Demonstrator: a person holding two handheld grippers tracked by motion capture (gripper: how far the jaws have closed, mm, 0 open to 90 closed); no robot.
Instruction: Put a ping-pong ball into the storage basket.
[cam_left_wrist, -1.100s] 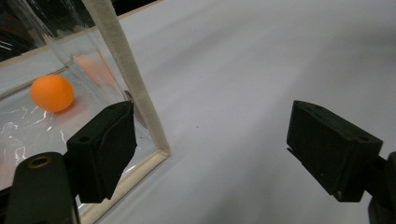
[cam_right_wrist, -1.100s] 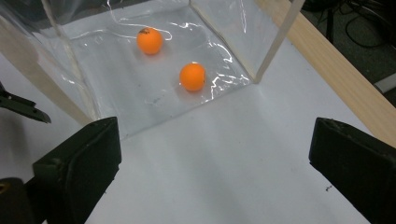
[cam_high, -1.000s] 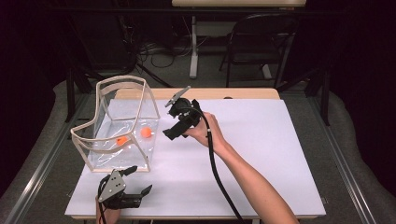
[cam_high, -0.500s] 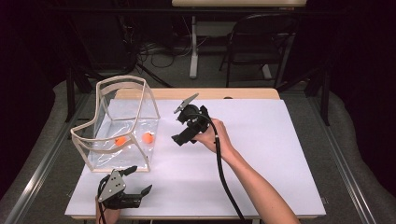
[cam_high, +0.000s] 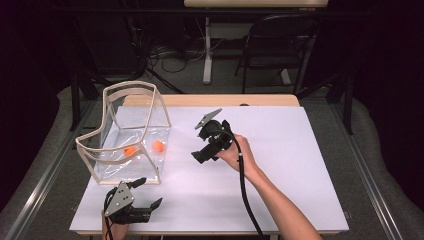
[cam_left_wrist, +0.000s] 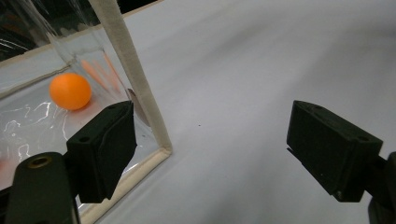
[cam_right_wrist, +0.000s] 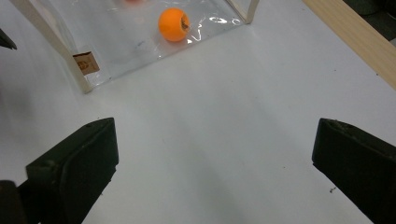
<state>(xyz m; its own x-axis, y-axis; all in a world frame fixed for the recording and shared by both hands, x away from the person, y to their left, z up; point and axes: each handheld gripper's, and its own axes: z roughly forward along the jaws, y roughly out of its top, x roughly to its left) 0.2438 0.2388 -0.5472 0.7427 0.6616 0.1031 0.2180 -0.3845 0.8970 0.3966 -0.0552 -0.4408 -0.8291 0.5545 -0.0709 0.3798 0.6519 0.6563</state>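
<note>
Two orange balls lie on the floor of a clear bag with a cream trim. The bag stands on the left part of the white desk. One ball sits near the bag's right wall, and the other ball lies just beside it, a bit more to the left. In the right gripper view, one ball shows through the clear plastic, and a small brown tag sits on the bag's trim.

The right gripper is held above the desk, just to the right of the bag, not touching it. Its jaws are spread wide and hold nothing. A black cable runs from it along the person's arm.

The left gripper rests low at the front edge of the desk, just in front of the bag's near corner. Its jaws are wide apart too, with nothing between them. In the left gripper view, one jaw is right by the cream corner strip of the bag, and a ball lies behind the plastic.

Behind the desk stands a dark chair on the grey floor.
</note>
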